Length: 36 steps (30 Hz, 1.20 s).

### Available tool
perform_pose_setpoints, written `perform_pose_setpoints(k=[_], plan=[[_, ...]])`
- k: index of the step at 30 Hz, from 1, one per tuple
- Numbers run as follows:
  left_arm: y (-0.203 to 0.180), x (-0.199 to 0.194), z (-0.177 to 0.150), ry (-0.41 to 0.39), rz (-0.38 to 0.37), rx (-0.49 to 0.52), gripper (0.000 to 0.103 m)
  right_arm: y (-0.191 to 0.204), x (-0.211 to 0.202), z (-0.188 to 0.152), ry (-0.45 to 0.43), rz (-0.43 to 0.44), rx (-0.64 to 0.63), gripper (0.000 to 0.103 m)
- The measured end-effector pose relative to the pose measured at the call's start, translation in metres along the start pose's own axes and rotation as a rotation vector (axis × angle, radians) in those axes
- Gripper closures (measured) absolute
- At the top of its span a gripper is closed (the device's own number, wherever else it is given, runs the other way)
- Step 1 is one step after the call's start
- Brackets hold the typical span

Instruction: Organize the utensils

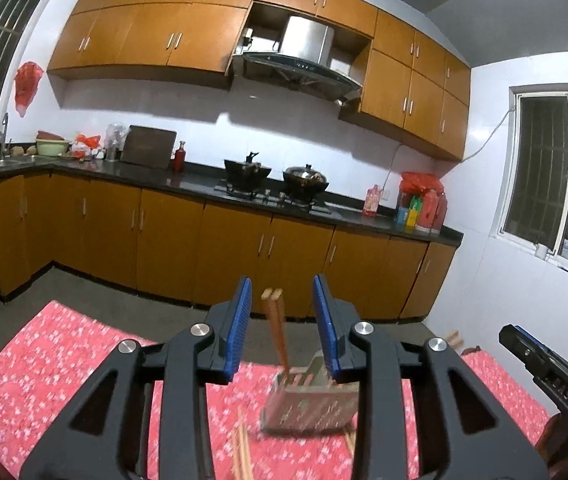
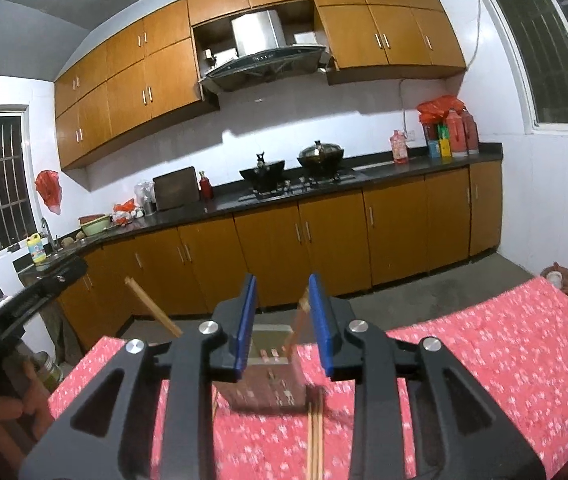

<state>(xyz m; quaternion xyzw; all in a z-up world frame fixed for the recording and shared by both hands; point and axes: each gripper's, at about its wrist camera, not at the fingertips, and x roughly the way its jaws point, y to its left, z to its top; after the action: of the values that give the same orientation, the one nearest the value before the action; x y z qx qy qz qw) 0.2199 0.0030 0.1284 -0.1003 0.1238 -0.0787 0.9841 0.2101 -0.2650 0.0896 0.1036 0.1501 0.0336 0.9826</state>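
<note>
A: Looking at both wrist views. My left gripper (image 1: 282,322) has its jaws apart, a pair of chopsticks (image 1: 276,326) standing between the pads, no pad touching them. They lean in the holder (image 1: 311,394), lower centre of the frame on the red cloth (image 1: 63,360).

B: And the right?

A: Right gripper (image 2: 281,320) is parted too. A chopstick (image 2: 299,326) stands very near its right pad; I can't tell if they touch, blur's heavy. I'd call it released. Its lower end is in the same holder (image 2: 269,376), centre frame.

B: Step?

A: Drop-off, I judge. Both pairs look placed in the holder, jaws let go.

B: What's left?

A: Loose chopsticks (image 2: 316,436) on the cloth just in front of the holder, lower centre; more (image 1: 241,446) in the left view, bottom centre.

B: Next move?

A: Probably backing both grippers off without knocking the standing sticks, then dipping low to pinch a flat pair. They lie flush on cloth, so the pads need to straddle them squarely.
</note>
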Motion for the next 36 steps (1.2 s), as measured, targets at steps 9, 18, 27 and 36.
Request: perform_pose_setpoints(k=[9, 18, 27, 36], plan=[[0.039, 0.013, -0.099, 0.339, 0.074, 0.05, 0.071, -0.033, 0.047, -0.118, 0.428, -0.036, 0.01, 0.074], [0.056, 0.023, -0.163, 0.543, 0.046, 0.007, 0.071, -0.028, 0.071, -0.183, 0.62, -0.023, 0.01, 0.083], [0.046, 0.028, -0.186, 0.6, 0.012, 0.015, 0.071, -0.031, 0.073, -0.188, 0.617, -0.053, 0.0, 0.085], [0.043, 0.033, -0.197, 0.639, -0.002, 0.018, 0.071, -0.036, 0.075, -0.185, 0.612, -0.052, 0.02, 0.086]])
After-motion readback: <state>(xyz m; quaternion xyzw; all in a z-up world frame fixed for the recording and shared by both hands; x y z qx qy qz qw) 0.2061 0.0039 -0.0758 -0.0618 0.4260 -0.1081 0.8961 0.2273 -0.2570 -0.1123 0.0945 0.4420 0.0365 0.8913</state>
